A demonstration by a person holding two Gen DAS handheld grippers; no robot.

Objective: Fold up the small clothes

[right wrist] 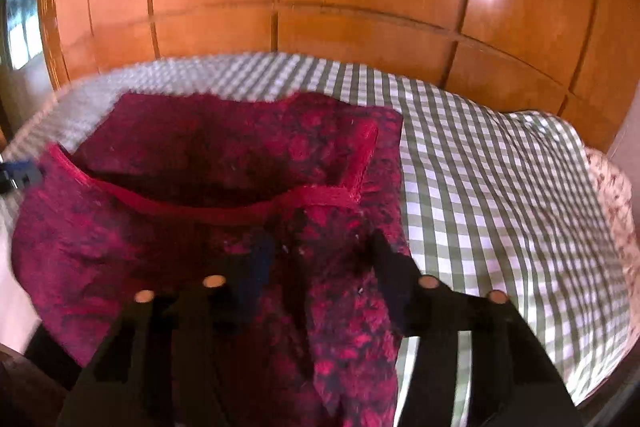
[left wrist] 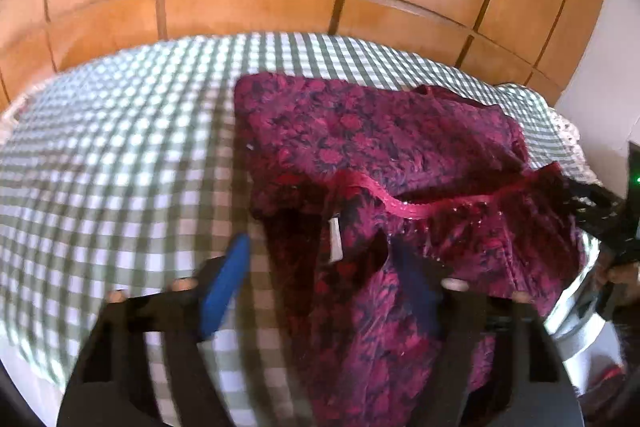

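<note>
A wooden wardrobe (left wrist: 256, 7) with panelled doors fills the background in both wrist views. In front of it lies a surface, which I cannot tell for a bed or a counter, covered by a green and white checked cloth (left wrist: 120, 155) that gives a flat place for folding.

On this cloth, towards the right in the left wrist view and the left in the right wrist view, lies the small garment (left wrist: 380, 147): a dark red and purple floral piece with a red trimmed neckline (left wrist: 400, 205). Its far part rests flat on the checks, while the near part is raised and drapes over the claws, probably so a near edge can be carried over the flat part as a fold.

The left claw (left wrist: 324, 267) stands partly wide. Its blue left finger (left wrist: 226, 287) is clear over the checked cloth, and its other finger is under the fabric, so no pinch shows. A white label (left wrist: 335, 239) hangs inside the garment between the fingers.

The right claw (right wrist: 320, 263) is also partly spread, with cloth lying between and over its dark fingers (right wrist: 390, 275); motion blur keeps me from telling whether they press on it.
</note>
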